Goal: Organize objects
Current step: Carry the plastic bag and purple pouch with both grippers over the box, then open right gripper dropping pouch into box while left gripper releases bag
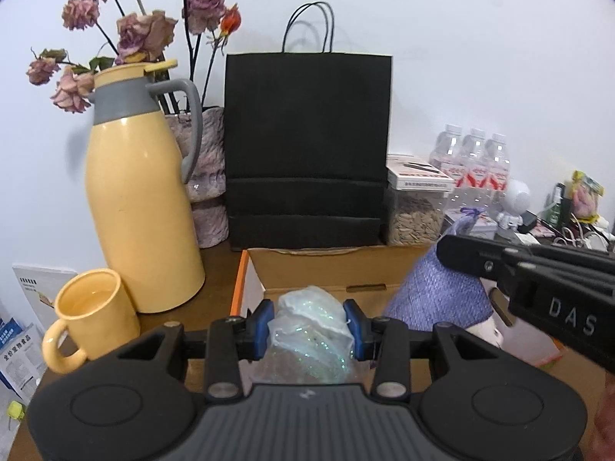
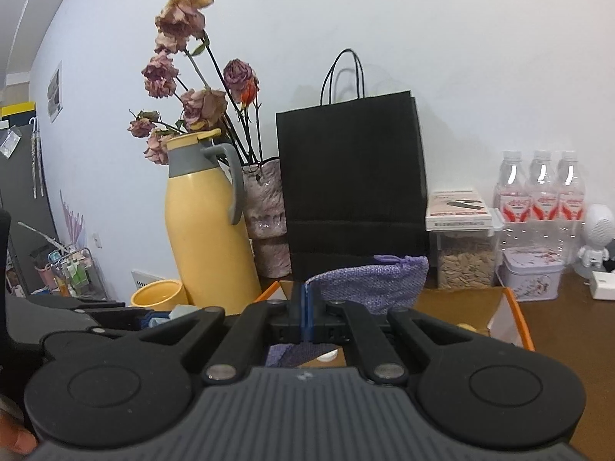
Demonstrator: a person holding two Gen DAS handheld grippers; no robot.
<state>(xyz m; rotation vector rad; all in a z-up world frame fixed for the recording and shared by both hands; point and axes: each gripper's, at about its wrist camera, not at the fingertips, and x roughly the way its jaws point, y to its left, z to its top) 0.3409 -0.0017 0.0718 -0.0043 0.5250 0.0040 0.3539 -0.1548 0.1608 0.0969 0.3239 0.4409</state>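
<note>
My left gripper (image 1: 310, 328) is shut on a pale blue glittery gauze pouch (image 1: 311, 336), its blue pads pressing both sides, above an open cardboard box (image 1: 315, 269) with an orange edge. My right gripper (image 2: 306, 307) is shut on the corner of a purple woven drawstring pouch (image 2: 374, 280), which hangs off to the right over the same cardboard box (image 2: 461, 303). In the left wrist view the purple pouch (image 1: 438, 296) and the right gripper's black body (image 1: 538, 280) come in from the right. The left gripper's body (image 2: 77, 311) shows at the left edge of the right wrist view.
A yellow thermos jug (image 1: 142, 199) and a yellow mug (image 1: 92, 315) stand left of the box. Behind it are a black paper bag (image 1: 307, 146), a vase of dried roses (image 1: 209, 176) and a jar of seeds (image 1: 415, 219). Water bottles (image 2: 542, 192) and a tin (image 2: 532, 276) stand at the right.
</note>
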